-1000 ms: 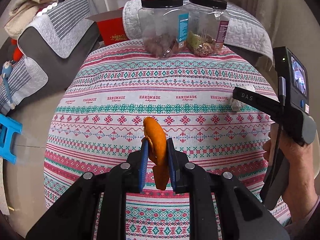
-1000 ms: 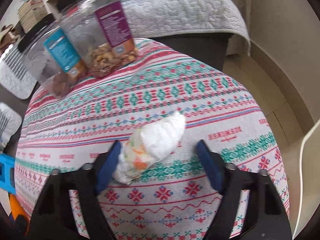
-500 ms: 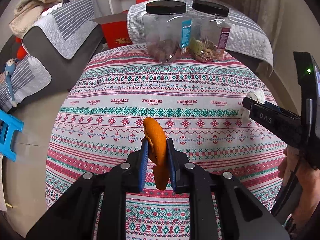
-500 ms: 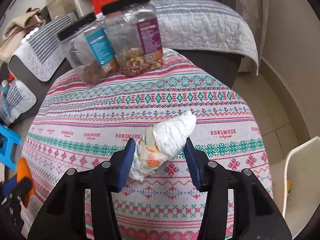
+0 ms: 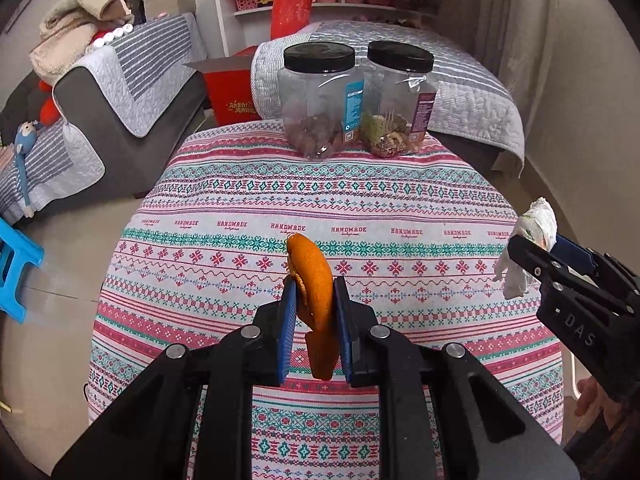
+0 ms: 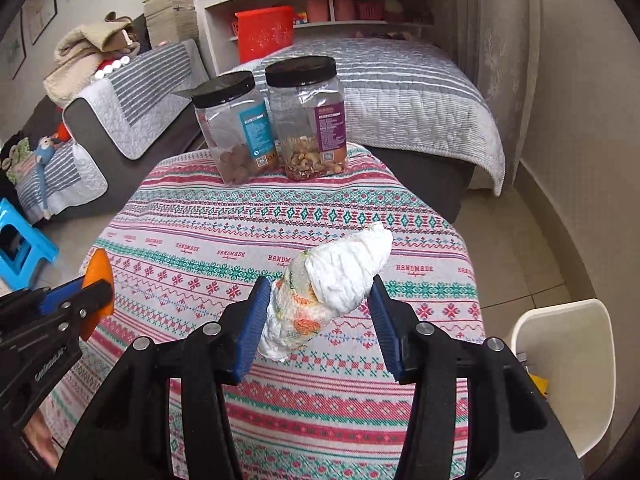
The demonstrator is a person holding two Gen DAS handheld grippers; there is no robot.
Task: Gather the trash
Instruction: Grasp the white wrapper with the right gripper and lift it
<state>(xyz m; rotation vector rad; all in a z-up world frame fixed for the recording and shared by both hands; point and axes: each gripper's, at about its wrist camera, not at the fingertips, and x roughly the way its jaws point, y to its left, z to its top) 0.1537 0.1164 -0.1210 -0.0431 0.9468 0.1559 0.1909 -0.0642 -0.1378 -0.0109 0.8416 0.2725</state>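
My left gripper (image 5: 315, 285) is shut on a curled piece of orange peel (image 5: 310, 268), which it holds above the patterned tablecloth (image 5: 360, 200). My right gripper (image 6: 319, 285) is shut on a crumpled white tissue (image 6: 344, 272) with orange stains, lifted clear of the cloth. In the left wrist view the right gripper (image 5: 538, 242) comes in from the right edge with the tissue (image 5: 540, 220) sticking up from it. The right wrist view shows the left gripper (image 6: 96, 286) and its peel (image 6: 98, 268) at the left edge.
Two clear black-lidded jars (image 5: 320, 96) (image 5: 400, 92) of nuts stand at the table's far edge. A white bin (image 6: 560, 360) sits on the floor right of the table. A blue stool (image 6: 24, 248) and a grey sofa (image 5: 120, 92) are on the left, a bed (image 6: 400, 92) behind.
The right gripper's jaws have shut on the tissue and raised it off the table. Both grippers have risen and drawn back, so more of the room shows. The left still grips the peel.
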